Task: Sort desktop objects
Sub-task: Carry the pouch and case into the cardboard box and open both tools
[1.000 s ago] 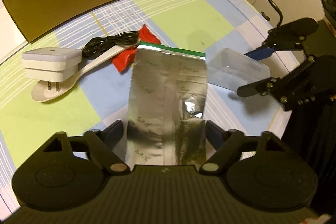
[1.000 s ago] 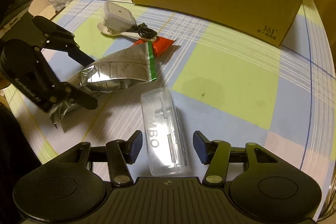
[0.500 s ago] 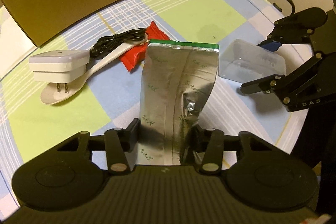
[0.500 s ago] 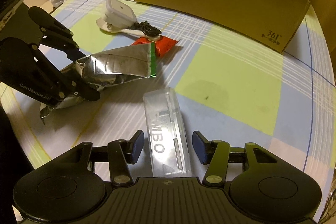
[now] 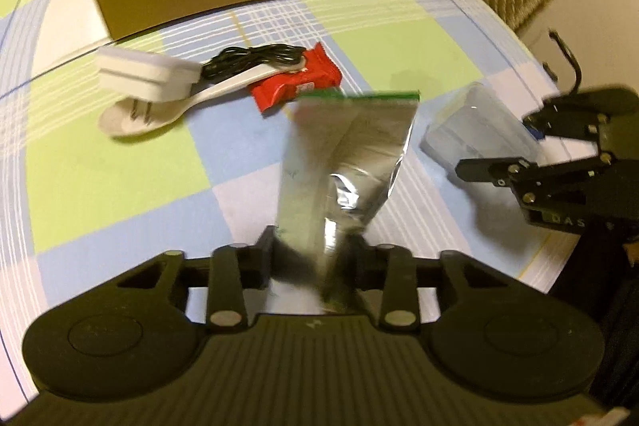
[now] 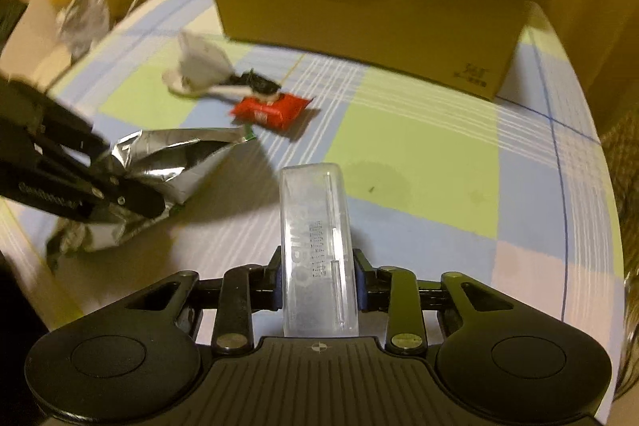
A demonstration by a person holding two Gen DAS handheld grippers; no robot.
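A silver foil pouch [image 5: 343, 154] with a green top edge stands up between the pads of my left gripper [image 5: 313, 258], whose jaws are closing and press on its crumpled lower end. The right wrist view shows the same pouch [image 6: 179, 154] pinched in the left gripper [image 6: 127, 178], off the cloth. A clear plastic case [image 6: 315, 226] is clamped lengthwise in my right gripper [image 6: 317, 278], its jaws closing against both long sides. From the left wrist view the case [image 5: 471, 130] is blurred, inside the right gripper [image 5: 499, 144].
On the checked tablecloth [image 5: 120, 166] lie a red snack packet [image 5: 295, 82], a white charger [image 5: 143, 74] with black cable [image 5: 255, 56], and a white spoon [image 5: 159, 104]. A big open cardboard box [image 6: 367, 2] stands behind them. The table's rim curves at right.
Both pairs of jaws have closed from wide apart onto their items. The pouch and the case have come up off the cloth, and both views have swung toward the box.
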